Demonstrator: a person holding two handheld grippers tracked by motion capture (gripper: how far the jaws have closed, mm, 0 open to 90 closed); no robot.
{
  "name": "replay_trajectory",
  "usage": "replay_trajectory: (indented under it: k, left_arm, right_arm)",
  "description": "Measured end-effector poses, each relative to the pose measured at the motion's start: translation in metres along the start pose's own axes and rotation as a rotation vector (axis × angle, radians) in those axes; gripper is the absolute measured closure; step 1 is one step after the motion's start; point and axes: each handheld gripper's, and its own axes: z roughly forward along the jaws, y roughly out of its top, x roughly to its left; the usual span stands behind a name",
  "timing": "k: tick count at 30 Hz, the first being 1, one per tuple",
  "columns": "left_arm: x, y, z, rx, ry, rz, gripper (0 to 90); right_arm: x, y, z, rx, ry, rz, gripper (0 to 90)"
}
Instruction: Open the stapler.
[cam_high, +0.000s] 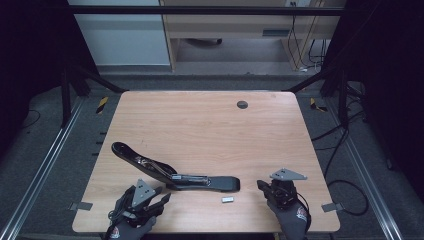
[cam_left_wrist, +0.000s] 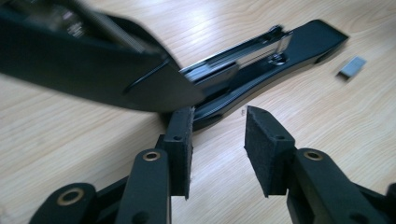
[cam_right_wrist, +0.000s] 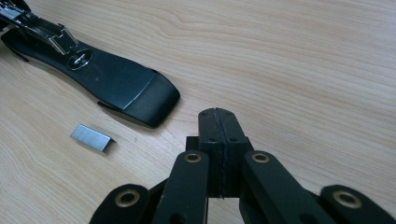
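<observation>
Two gloved hands come in from the near edge of the table (cam_high: 200, 115), each w/ a gripper. Left hand (cam_high: 131, 220) sits at the near-left, its gripper angled up and to the right toward the stapler's hinge. Right hand (cam_high: 290, 212) sits at the near-right, its gripper pointing up-left across the wood.

Stapler (cam_high: 170, 172): black, long-arm type, swung fully open and lying flat near the front of the table, between the two hands. Its top arm runs out to the upper left; its base w/ the bright metal magazine runs right and ends in a rounded black tip. Staple strip (cam_high: 227, 200): small, silver, lying on the wood just in front of the base tip, apart from it.

Left gripper (cam_left_wrist: 219, 140): jaws partly open, nothing between the pads. In the left gripper view one pad (cam_left_wrist: 180, 140) stands right at the stapler's hinge end; approx. touching, but blur makes contact hard to confirm. Bare wood shows in the gap.

Right gripper (cam_right_wrist: 218, 126): jaws pressed fully together, holding nothing. In the right gripper view its tip is over bare wood, near the base tip and the strip, touching neither.
</observation>
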Motion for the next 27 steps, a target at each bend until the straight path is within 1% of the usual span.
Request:
replay_trajectory:
  k: [4,6,9,10,11,14,15,18,19,20,21,22,23,25,27]
  left_arm:
    - [-0.008,0.009,0.005,0.005,-0.026,0.034,63.5]
    - [-0.014,0.016,0.010,0.008,-0.044,0.065,63.8]
    - [-0.020,0.026,0.017,0.017,-0.061,0.101,64.1]
    - [-0.022,0.028,0.019,0.019,-0.066,0.109,64.3]
    - [-0.024,0.031,0.021,0.020,-0.076,0.122,64.3]
    - [-0.030,0.039,0.028,0.031,-0.094,0.151,64.8]
    - [-0.033,0.043,0.031,0.035,-0.104,0.166,65.0]
    - [-0.040,0.049,0.039,0.039,-0.129,0.192,65.5]
    - [-0.045,0.051,0.044,0.054,-0.151,0.199,65.7]
    - [-0.046,0.053,0.047,0.054,-0.148,0.219,66.2]
    - [-0.049,0.054,0.050,0.059,-0.153,0.231,66.4]
    - [-0.049,0.054,0.050,0.059,-0.153,0.231,66.6]
    - [-0.053,0.056,0.055,0.071,-0.162,0.253,66.6]
    - [-0.057,0.059,0.060,0.077,-0.161,0.270,66.6]
    - [-0.060,0.061,0.065,0.084,-0.173,0.279,66.7]
  right_arm:
    - [-0.003,0.000,-0.001,0.001,-0.005,-0.011,89.9]
    - [-0.004,-0.001,-0.002,-0.001,-0.006,-0.007,88.7]
    - [-0.007,-0.001,-0.004,-0.011,-0.015,-0.012,87.1]
    - [-0.009,-0.001,-0.004,-0.014,-0.022,-0.021,86.6]
    - [-0.009,-0.001,-0.004,-0.013,-0.027,-0.013,86.3]
    - [-0.015,-0.002,-0.006,-0.026,-0.038,-0.018,84.2]
    - [-0.016,-0.002,-0.006,-0.027,-0.039,-0.017,83.5]
    - [-0.020,-0.004,-0.007,-0.032,-0.043,-0.011,82.5]
    - [-0.021,-0.004,-0.007,-0.030,-0.045,-0.006,82.4]
    - [-0.022,-0.005,-0.007,-0.031,-0.050,-0.005,82.1]
    - [-0.022,-0.006,-0.007,-0.029,-0.050,0.005,81.9]
    - [-0.022,-0.006,-0.007,-0.029,-0.050,0.005,81.9]
    - [-0.023,-0.006,-0.006,-0.029,-0.051,-0.001,81.5]
    - [-0.023,-0.007,-0.005,-0.026,-0.053,-0.001,81.1]
    - [-0.023,-0.007,-0.005,-0.027,-0.053,-0.008,80.9]
